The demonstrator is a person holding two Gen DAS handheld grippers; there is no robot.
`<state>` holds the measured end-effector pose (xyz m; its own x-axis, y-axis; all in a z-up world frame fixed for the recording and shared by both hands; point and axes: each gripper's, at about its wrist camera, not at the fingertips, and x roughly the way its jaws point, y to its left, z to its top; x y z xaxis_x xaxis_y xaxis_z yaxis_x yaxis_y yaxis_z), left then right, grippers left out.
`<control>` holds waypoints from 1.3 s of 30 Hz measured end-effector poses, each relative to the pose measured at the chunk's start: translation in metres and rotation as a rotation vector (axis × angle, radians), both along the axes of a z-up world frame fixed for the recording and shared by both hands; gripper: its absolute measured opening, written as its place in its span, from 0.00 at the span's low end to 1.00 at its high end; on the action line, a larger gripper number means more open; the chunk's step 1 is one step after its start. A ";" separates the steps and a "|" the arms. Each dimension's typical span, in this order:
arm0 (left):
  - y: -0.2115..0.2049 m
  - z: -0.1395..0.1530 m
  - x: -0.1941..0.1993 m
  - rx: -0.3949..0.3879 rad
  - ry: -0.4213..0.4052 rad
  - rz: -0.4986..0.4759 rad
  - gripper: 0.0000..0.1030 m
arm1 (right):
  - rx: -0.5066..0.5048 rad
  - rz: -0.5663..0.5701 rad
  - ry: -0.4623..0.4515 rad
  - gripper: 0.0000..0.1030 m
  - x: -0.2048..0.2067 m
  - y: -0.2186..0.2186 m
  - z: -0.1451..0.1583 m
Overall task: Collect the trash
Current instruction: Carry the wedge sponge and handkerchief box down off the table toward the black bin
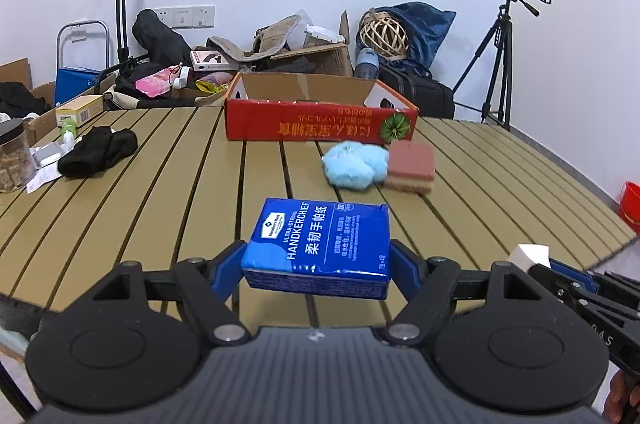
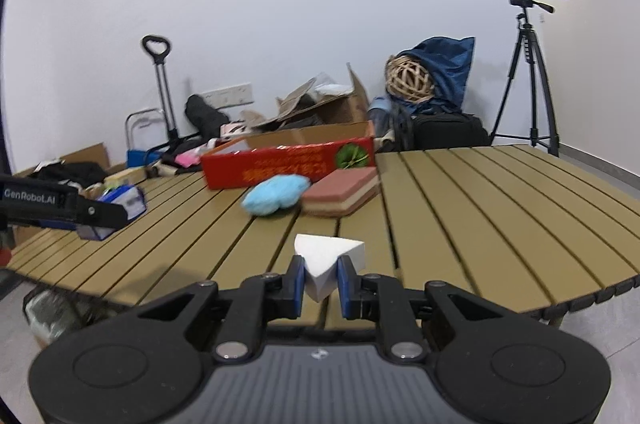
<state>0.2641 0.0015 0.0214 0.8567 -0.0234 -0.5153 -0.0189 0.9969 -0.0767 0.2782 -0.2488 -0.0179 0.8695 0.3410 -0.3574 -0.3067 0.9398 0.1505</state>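
Observation:
My left gripper (image 1: 316, 270) is shut on a blue handkerchief tissue pack (image 1: 320, 242) and holds it above the slatted table (image 1: 160, 184). My right gripper (image 2: 322, 282) is shut on a white wedge-shaped block (image 2: 328, 260) above the table's near edge; the block also shows at the right of the left wrist view (image 1: 528, 255). The left gripper with the pack shows at the left of the right wrist view (image 2: 108, 212). A red open cardboard box (image 1: 320, 120) stands at the table's far side. A blue fluffy ball (image 1: 354, 164) and a pink layered sponge (image 1: 412, 166) lie in front of it.
Black cloth (image 1: 98, 152), a jar (image 1: 14, 156) and small packets lie at the table's left. Behind the table are cardboard boxes (image 1: 320, 56), bags, a hand trolley (image 1: 120, 0) and a camera tripod (image 1: 500, 56). A red bucket (image 1: 630, 204) stands on the floor at right.

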 end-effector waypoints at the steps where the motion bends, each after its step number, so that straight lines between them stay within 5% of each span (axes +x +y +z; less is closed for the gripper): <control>1: 0.000 -0.001 -0.006 0.008 -0.002 0.003 0.73 | -0.006 0.012 0.001 0.16 -0.005 0.002 0.000; 11: 0.002 -0.015 -0.057 0.034 0.021 0.022 0.73 | -0.088 0.116 0.082 0.16 -0.046 0.026 -0.013; 39: 0.024 -0.137 -0.119 0.070 0.403 0.052 0.73 | -0.256 0.247 0.524 0.16 -0.085 0.077 -0.101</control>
<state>0.1448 0.0252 -0.1159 0.5852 0.0613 -0.8086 -0.0840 0.9964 0.0147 0.1935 -0.1721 -0.1191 0.4636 0.3568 -0.8110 -0.4657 0.8768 0.1196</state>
